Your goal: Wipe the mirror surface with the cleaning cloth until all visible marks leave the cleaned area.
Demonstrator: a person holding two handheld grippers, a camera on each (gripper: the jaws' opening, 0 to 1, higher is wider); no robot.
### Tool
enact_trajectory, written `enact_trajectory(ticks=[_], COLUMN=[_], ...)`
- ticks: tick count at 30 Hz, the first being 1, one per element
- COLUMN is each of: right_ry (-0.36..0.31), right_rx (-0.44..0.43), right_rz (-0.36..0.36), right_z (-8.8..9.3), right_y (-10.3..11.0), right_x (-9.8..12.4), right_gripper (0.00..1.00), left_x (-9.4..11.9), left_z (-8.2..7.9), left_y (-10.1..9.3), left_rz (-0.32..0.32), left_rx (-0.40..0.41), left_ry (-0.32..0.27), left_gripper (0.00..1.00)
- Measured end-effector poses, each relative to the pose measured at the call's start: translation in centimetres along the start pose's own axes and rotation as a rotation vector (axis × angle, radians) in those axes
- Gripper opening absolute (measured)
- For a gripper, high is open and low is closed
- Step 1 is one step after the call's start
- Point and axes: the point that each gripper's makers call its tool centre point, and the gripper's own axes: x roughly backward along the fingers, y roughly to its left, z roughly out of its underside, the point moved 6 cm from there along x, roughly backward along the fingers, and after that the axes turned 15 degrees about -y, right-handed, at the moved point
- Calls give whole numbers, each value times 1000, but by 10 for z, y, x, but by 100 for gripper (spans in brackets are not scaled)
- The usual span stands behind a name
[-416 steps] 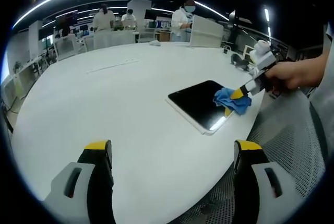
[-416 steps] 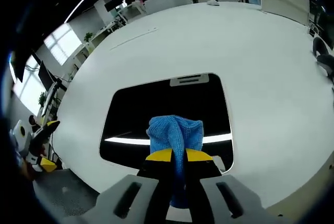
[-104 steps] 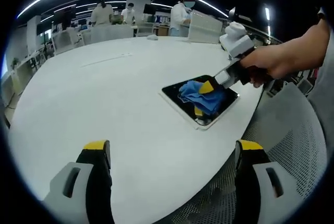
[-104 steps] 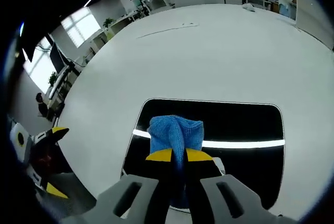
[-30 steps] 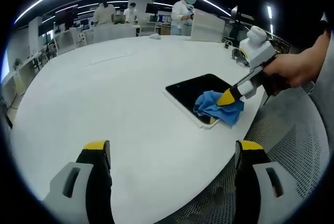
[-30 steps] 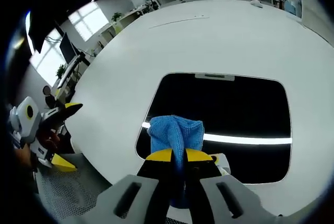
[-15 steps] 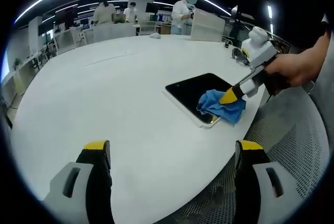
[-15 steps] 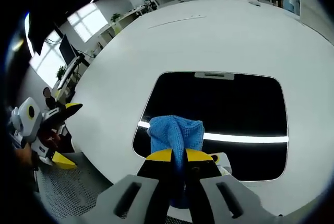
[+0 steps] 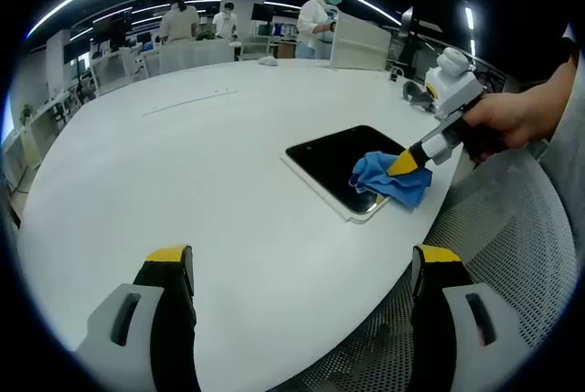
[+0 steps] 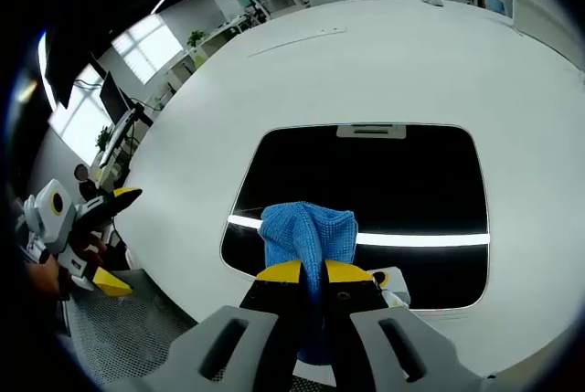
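Right gripper view looks down its own jaws, which are clenched on the cloth (image 10: 308, 232); the right gripper (image 10: 309, 272) has the blue wad pressed onto the near edge of the mirror (image 10: 384, 182). Most of the dark glass lies ahead of the jaws, running away toward a small grey tab on the far edge, with the mirror's long axis set across the jaws' line. So a stroke forward, then sidelong passes, looks like what the remaining glass needs.

From the left gripper view, the mirror (image 9: 338, 156) lies flat on the white table (image 9: 183, 164) near its edge, the cloth (image 9: 384, 177) on the corner nearest the right gripper (image 9: 407, 164) and the hand (image 9: 512, 118) behind it. The left gripper (image 9: 302, 269) hangs well apart over bare table, jaws released and gripping nothing, so the right is much the nearer.

Whether marks remain I cannot tell (the glass mostly shows a reflected ceiling light strip). People stand at desks far off.
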Motion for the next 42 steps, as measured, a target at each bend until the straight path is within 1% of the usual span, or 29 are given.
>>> enact_trajectory(ticks=[8, 25, 33, 42], right_ry=[-6, -3, -11, -31], right_rx=[-9, -8, 7, 18], right_rz=[15, 27, 32, 47], right_z=[2, -1, -9, -24], right_y=[-7, -6, -8, -15], right_x=[6, 1, -5, -18], right_gripper=[2, 2, 2, 2], left_x=[-1, -1, -1, 0], left_z=[2, 0, -1, -3], left_y=[2, 1, 0, 1], left_rz=[3, 4, 1, -8], left_rx=[4, 12, 15, 13], left_ry=[-3, -10, -14, -15], left_gripper=[99, 99, 99, 99])
